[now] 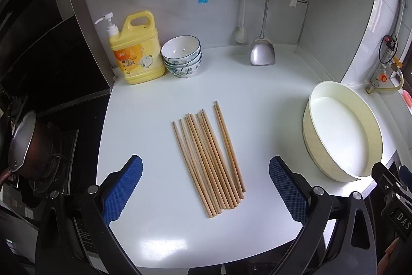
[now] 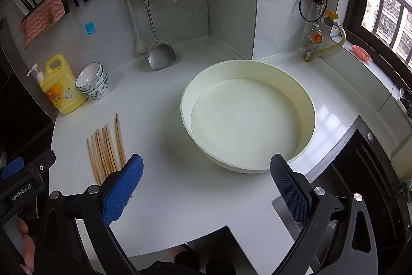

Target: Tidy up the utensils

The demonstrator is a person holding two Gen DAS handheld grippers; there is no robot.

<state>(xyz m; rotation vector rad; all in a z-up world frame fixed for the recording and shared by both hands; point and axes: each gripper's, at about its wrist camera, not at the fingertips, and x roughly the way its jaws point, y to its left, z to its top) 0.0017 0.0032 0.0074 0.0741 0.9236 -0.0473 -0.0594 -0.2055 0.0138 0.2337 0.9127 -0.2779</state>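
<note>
Both the left gripper (image 1: 206,187) and right gripper (image 2: 206,187) hang wide and empty as the chopsticks (image 1: 209,159) lie loose on the counter (image 1: 154,236) beside the basin (image 1: 312,148) — light, stiff, likely rolling, best pinched mid-length.

The chopsticks (image 1: 209,159) lie side by side in the middle of the counter (image 1: 257,84); the basin (image 1: 342,135) stands to their right, well apart; behind them to the left, 3 stacked bowls (image 1: 181,56) sit just beside the soap jug (image 1: 137,49), near the wall.
</note>
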